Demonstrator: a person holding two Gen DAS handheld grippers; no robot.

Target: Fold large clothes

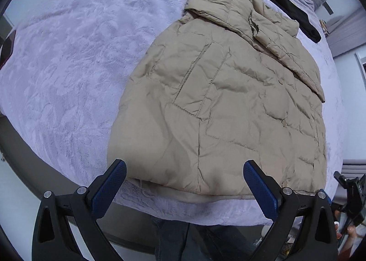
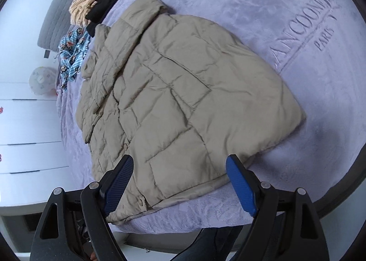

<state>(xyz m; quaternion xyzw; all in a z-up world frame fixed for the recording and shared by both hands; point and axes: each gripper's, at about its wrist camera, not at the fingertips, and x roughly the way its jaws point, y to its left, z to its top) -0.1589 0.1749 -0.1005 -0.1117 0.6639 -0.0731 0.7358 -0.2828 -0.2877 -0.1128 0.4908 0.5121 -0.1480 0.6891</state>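
Puffy beige coat (image 1: 219, 101) lies on the bed (image 1: 68, 66), both the left gripper (image 1: 184, 183) and right gripper (image 2: 179, 176) wide open, empty; slick padding could slip a shallow pinch.

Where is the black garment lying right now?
The black garment lies at the far end of the bed, just beyond the beige jacket; upper right in the left wrist view, upper left in the right wrist view, beside the striped cloth.
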